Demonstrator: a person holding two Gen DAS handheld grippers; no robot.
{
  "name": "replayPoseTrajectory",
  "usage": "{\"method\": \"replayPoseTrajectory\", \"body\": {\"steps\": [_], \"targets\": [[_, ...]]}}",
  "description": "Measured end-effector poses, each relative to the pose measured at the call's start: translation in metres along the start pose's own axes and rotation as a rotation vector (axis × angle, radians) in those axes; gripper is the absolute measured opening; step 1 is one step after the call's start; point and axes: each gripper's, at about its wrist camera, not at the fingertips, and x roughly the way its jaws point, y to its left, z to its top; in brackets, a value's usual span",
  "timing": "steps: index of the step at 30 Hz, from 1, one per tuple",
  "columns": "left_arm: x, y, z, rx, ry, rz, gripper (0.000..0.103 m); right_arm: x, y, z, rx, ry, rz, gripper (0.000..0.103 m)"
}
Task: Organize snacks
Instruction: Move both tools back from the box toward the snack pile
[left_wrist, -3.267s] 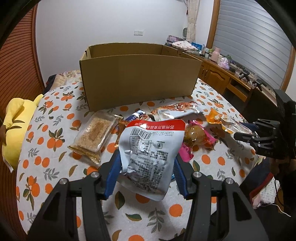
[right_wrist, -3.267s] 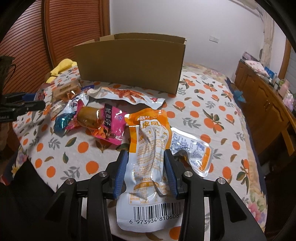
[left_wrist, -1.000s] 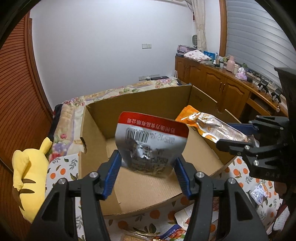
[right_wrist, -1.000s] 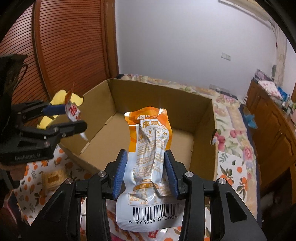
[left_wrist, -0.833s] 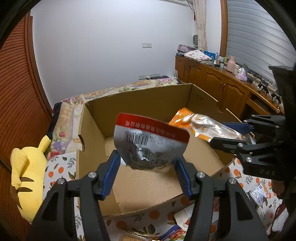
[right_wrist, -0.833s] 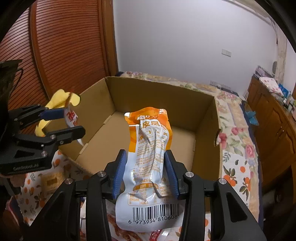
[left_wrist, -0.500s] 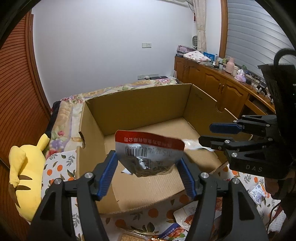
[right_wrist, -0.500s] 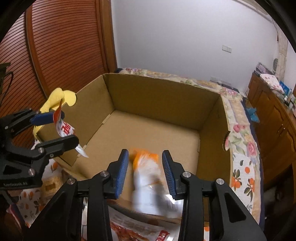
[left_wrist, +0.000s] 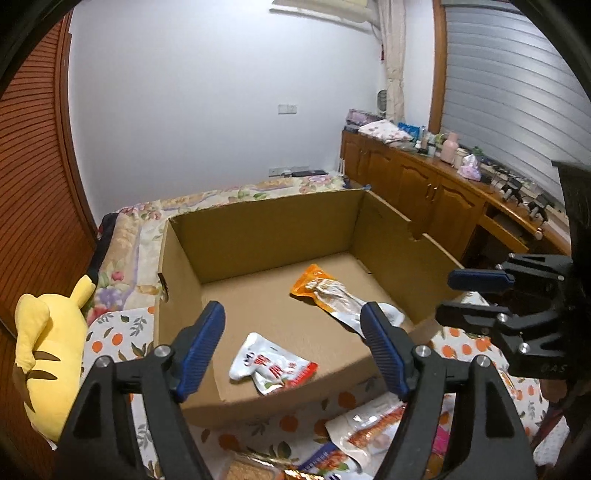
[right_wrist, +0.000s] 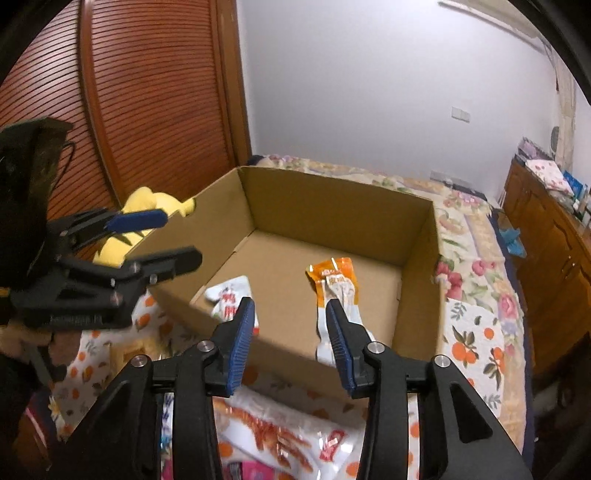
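Observation:
An open cardboard box (left_wrist: 258, 236) (right_wrist: 332, 206) stands on the orange-print tablecloth. Inside it lie a white-and-red snack pouch (left_wrist: 271, 369) (right_wrist: 231, 299) near the front left and an orange-and-silver snack pouch (left_wrist: 328, 291) (right_wrist: 338, 288) to its right. My left gripper (left_wrist: 293, 314) is open and empty above the box's near wall; it shows at the left in the right wrist view (right_wrist: 159, 236). My right gripper (right_wrist: 290, 310) is open and empty above the box's front; it shows at the right in the left wrist view (left_wrist: 465, 293).
More snack packets (left_wrist: 369, 435) (right_wrist: 280, 435) lie on the tablecloth in front of the box. A yellow plush toy (left_wrist: 48, 339) (right_wrist: 147, 218) sits left of the box. A wooden sideboard (left_wrist: 443, 199) runs along the right; a bed lies behind the box.
Both grippers carried their pouches from the table to above the box, then opened. The white-and-red pouch and the orange pouch dropped onto the box floor.

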Motion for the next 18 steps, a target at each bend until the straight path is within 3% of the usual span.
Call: {"method": "replayPoseTrajectory", "body": {"steps": [11,18], "targets": [[-0.035,-0.021,-0.034,0.007,-0.025,-0.077,0.085,-0.042,-0.017,-0.076,0.022,0.001,-0.015,0.050],[-0.041,-0.038,-0.074,0.031,0.016,-0.103,0.085,-0.042,-0.036,-0.138,0.068,0.081,-0.042,0.051]]}}
